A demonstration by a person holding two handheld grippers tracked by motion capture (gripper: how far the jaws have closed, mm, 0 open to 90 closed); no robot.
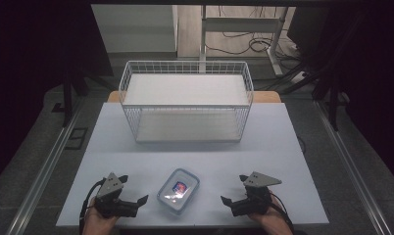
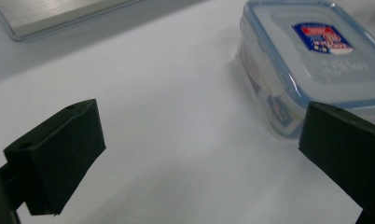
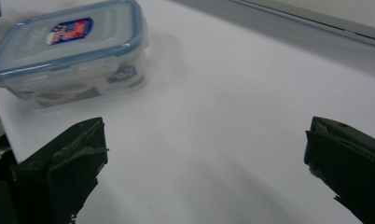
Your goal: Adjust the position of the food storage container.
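Container (image 1: pixel 178 191): one, clear with blue-rimmed lid, red-blue label unreadable, near the worktop's (image 1: pixel 263 142) front edge between my two tools; left tool (image 1: pixel 135 194) and right tool (image 1: pixel 233 190) both gape, empty. One wire basket (image 1: pixel 185 100) behind.

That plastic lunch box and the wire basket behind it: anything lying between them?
Nothing. In the high view only bare white table separates the lidded plastic container from the wire basket.
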